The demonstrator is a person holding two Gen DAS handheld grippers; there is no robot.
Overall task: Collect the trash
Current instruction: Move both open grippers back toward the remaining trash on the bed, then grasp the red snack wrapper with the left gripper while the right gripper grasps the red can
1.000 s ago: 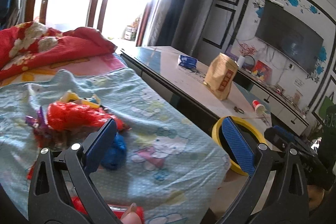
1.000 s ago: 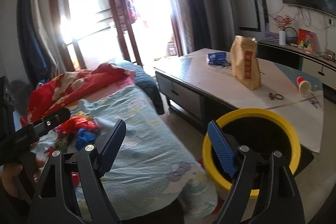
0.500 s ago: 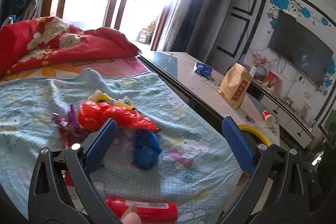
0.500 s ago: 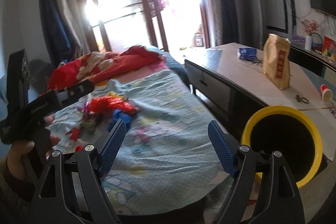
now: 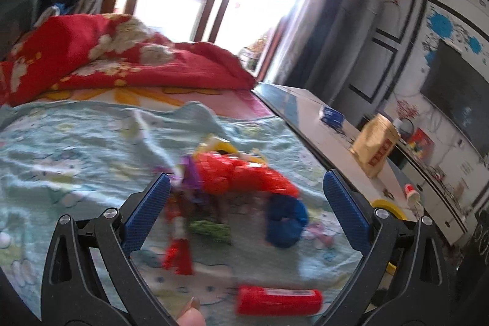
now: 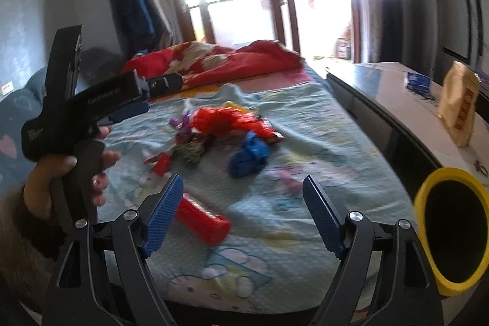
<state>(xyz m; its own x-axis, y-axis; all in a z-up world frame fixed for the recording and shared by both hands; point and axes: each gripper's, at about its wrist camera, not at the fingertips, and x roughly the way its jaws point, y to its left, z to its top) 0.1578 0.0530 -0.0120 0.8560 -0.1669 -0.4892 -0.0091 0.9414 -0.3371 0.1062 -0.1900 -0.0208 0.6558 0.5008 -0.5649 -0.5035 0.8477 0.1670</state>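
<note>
Trash, scattered on blanket [image 5: 76, 142], listed L→R as I see it from my end:

1. L gripper [image 5: 246, 208] – jaws spread wide, nothing between pads. R-wrist cam shows it from the side, gripped by a hand [image 6: 65, 173], hovering over blanket's left part.
2. Red stick wrapper [image 5: 178, 252] – just inside L jaw of L gripper, blurred.
3. Green scrap [image 5: 211, 228] – between the jaws, near centre, below purple wrapper [image 5: 191, 176].
4. Red crumpled bag [image 5: 241, 176] – ahead of the jaws, centre; yellow piece [image 5: 221, 145] behind it.
5. Blue wad [image 5: 285, 220] – inside R jaw, apart from it.
6. Red tube [image 5: 279, 300] – lying flat, low betw. the jaws, closest to cam.
7. R gripper [image 6: 243, 214] – jaws spread, empty. Same red tube touches/overlaps its L jaw in view; contact – can't tell. Blue wad sits ahead, centre.
8. Yellow bin [image 6: 452, 237] – outside R jaw of R gripper, beside bed edge, mouth tilted toward cam.
9. Table [image 6: 406, 109] – beyond bin, w/ tan paper bag [image 6: 460, 106] upright and blue packet [image 6: 417, 81].
</note>
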